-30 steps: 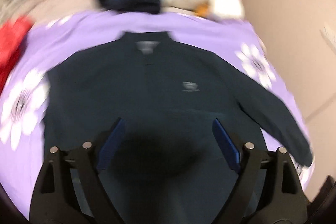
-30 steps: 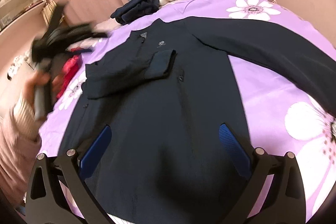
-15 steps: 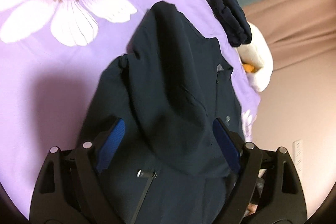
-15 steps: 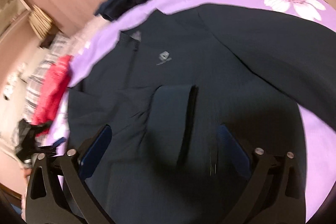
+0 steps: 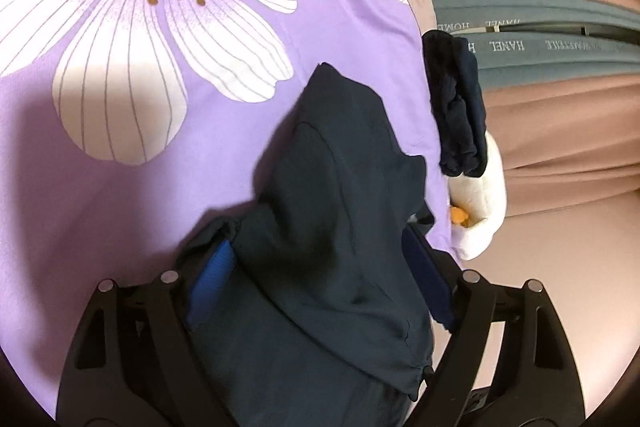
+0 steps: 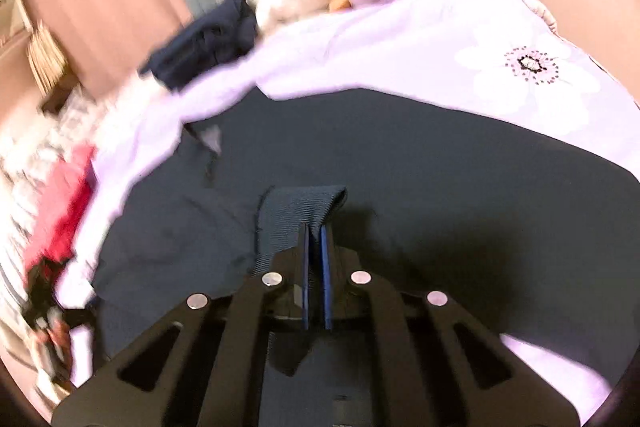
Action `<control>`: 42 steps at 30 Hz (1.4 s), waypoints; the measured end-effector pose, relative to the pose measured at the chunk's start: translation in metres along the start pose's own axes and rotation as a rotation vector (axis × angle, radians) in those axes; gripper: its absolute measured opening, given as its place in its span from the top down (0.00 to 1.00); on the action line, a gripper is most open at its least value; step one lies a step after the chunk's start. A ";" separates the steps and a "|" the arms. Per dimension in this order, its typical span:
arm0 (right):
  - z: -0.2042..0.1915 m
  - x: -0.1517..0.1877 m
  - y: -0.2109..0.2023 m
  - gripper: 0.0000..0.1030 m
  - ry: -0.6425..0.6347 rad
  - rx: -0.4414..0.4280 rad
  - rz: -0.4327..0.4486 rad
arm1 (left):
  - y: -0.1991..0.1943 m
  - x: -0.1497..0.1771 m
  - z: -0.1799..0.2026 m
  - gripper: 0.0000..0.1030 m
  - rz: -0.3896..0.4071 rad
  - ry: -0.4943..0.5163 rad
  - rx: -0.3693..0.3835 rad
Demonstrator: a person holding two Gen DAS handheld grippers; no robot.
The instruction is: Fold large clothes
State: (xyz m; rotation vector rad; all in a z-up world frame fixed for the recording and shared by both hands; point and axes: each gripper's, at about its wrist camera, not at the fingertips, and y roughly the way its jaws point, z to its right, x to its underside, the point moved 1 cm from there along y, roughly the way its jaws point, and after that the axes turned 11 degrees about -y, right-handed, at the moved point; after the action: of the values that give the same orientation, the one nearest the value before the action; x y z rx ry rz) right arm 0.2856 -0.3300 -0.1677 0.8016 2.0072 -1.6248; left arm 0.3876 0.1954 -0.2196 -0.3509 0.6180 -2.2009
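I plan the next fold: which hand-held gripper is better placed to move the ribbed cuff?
Right. The right hand-held gripper is shut on the ribbed cuff; the left hand-held gripper is open.

White plush toy (image 5: 484, 203), red cloth (image 6: 60, 211)

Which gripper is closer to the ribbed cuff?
Right. The right gripper is pinching the ribbed cuff; the left gripper straddles another part of the navy jacket.

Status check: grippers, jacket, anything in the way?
Right gripper shut on ribbed cuff. Left gripper open, navy jacket bunched between pads. Folded navy garment and white plush beyond, apart.
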 end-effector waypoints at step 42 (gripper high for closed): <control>0.040 0.148 -0.128 0.35 0.059 -0.018 -0.021 | -0.100 0.171 0.006 0.03 -0.057 0.714 -0.404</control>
State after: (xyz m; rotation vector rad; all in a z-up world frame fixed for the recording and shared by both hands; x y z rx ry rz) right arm 0.0895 -0.3627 -0.1803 0.8340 2.0744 -1.6098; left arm 0.2178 0.1180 -0.1528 0.2444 1.4596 -2.2248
